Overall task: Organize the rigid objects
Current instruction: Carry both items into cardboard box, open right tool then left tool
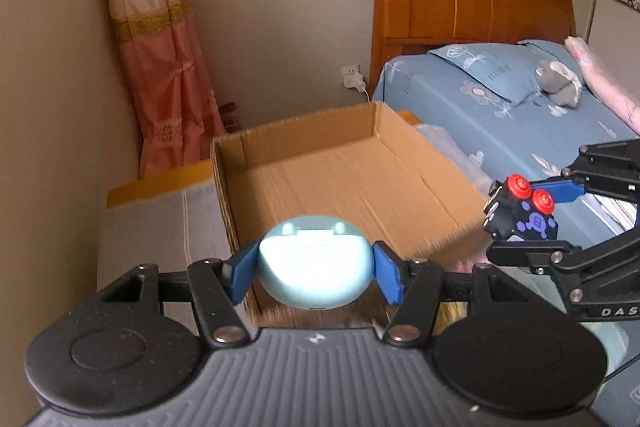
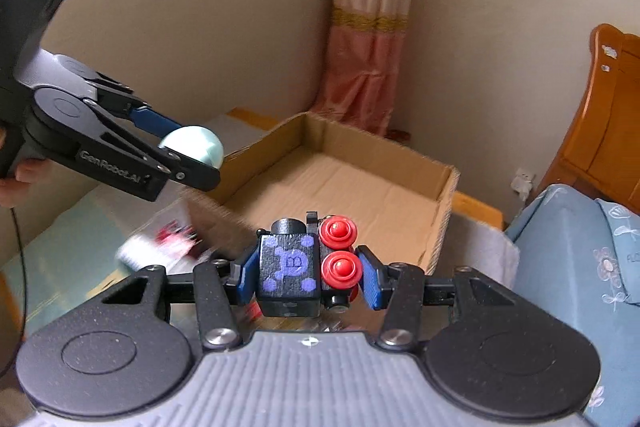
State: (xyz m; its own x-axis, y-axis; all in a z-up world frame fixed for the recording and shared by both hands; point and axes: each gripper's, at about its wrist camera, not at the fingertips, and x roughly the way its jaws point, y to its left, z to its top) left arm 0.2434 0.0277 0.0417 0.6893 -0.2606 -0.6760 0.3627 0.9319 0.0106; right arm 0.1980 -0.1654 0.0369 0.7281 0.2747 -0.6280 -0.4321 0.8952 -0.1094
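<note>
"GenRobot.AI" on left gripper [image 2: 192,151]; "B" on black toy [image 2: 294,263]

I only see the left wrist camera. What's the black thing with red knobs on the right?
Observer: A black toy block with purple dots and a "B" on its face, red knobs on its right side. The right hand-held gripper is clamped on it.
Operator: Is anything on the table near the box?
Observer: Yes, something red and white lies left of the cardboard box, too blurred to name.
Operator: Who holds my gripper?
Observer: A person's hand grips the handle of the left hand-held gripper, which holds the pale blue case.
</note>
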